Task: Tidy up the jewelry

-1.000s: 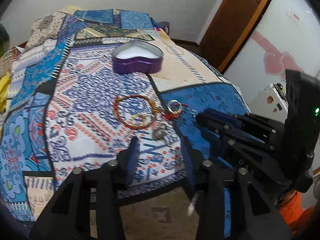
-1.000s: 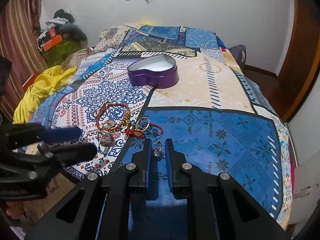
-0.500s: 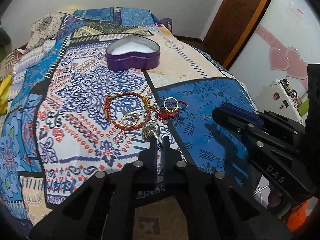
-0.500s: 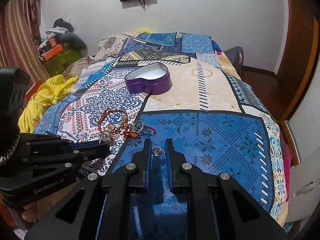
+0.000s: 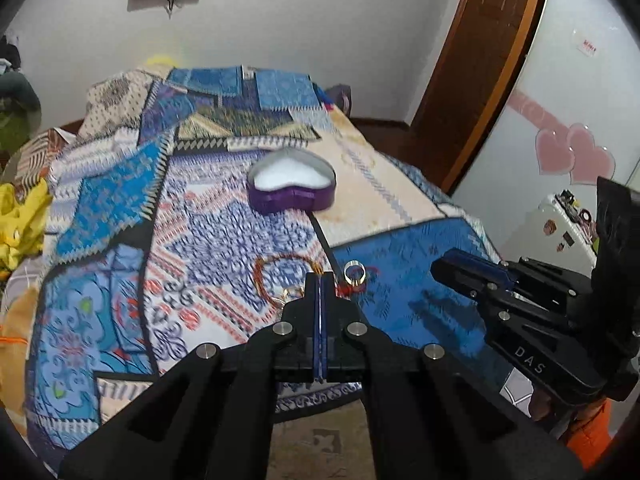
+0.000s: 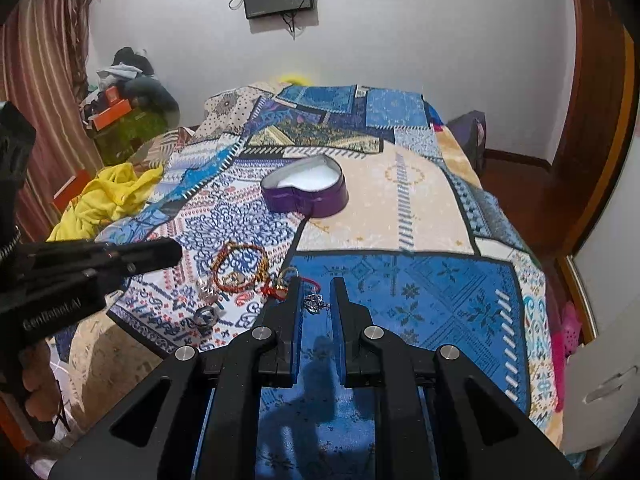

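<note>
A purple heart-shaped box (image 5: 291,188) with a white lining stands open on the patterned bedspread; it also shows in the right wrist view (image 6: 306,192). Loose jewelry lies nearer: an orange beaded bracelet (image 6: 239,266), a gold ring (image 5: 354,272), a red cord (image 6: 280,290) and a silver ring (image 6: 205,315). My left gripper (image 5: 320,278) is shut, raised above the bracelet, with nothing visible between its fingers. My right gripper (image 6: 316,286) has its fingers narrowly apart around a small silver pendant (image 6: 314,303), without clear contact.
The bed's near edge (image 6: 136,332) drops to a tan floor. A yellow cloth (image 6: 108,196) lies at the left edge of the bed. A wooden door (image 5: 480,60) and a white cabinet with pink hearts (image 5: 572,156) stand to the right.
My left gripper closed near the silver ring, then rose and tilted up. The silver ring lies on the bedspread now. My right gripper rose slightly, still around the pendant.
</note>
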Demonstrator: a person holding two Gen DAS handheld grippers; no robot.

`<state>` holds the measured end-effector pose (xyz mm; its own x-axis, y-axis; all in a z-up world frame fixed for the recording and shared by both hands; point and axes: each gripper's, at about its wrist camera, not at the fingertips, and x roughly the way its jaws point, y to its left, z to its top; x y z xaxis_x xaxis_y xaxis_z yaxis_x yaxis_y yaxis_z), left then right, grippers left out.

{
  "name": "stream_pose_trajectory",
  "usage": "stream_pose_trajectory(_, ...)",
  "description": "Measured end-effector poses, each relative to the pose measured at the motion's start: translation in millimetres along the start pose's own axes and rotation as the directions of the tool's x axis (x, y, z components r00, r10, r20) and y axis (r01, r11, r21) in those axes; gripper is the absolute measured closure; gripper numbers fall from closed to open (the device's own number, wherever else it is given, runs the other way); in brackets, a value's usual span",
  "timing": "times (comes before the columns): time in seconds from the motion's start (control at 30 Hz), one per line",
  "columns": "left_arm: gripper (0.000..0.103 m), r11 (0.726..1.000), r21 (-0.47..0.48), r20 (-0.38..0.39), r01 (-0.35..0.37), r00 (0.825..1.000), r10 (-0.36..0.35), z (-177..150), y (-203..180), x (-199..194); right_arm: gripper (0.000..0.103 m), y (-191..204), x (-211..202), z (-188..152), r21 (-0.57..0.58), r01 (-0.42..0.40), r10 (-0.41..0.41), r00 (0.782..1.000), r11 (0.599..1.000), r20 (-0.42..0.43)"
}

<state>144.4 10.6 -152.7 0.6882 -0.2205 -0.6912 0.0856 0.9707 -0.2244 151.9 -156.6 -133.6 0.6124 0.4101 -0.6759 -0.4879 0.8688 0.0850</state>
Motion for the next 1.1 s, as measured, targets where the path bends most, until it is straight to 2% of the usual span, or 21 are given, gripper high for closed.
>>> stream_pose_trajectory(0.37,0.103,0.999,-0.013,0.085,-0.031,0.996,0.032,25,21,-21,0.091,8,-3,31,-0.027,-0.002,0.004,0.997,1.0,0.079)
stream_pose_trajectory(0.43,0.103,0.999,-0.02,0.079,-0.029,0.996,0.031,27,27,-19,0.091,10,-2,35,-0.032,-0.001,0.004,0.996,0.999,0.089)
stream_pose_trajectory(0.53,0.101,0.999,-0.025,0.024,-0.033,0.999,0.033,22,35,-7,0.091,11,0,38,-0.034,-0.005,0.009,0.996,0.999,0.094)
stream_pose_trajectory(0.63,0.081,0.999,-0.04,-0.052,-0.019,0.999,0.017,12,40,10,0.091,11,4,35,-0.032,-0.012,0.015,0.996,0.999,0.082)
stream_pose_trajectory(0.67,0.069,0.999,-0.044,-0.066,-0.018,0.998,0.015,8,40,14,0.091,11,7,34,-0.031,-0.013,0.016,0.997,0.999,0.075)
stream_pose_trajectory(0.7,0.065,0.999,-0.049,-0.08,-0.016,0.997,0.012,4,41,20,0.091,10,8,34,-0.031,-0.014,0.016,0.997,0.999,0.069)
stream_pose_trajectory(0.93,0.065,0.998,-0.058,-0.157,-0.006,0.988,-0.004,-11,36,50,0.091,8,14,29,-0.027,-0.021,0.022,0.999,0.999,0.042)
stream_pose_trajectory(1.1,0.081,0.998,-0.056,-0.174,-0.028,0.985,0.018,-15,38,62,0.091,5,16,28,-0.022,-0.023,0.023,0.999,1.0,0.032)
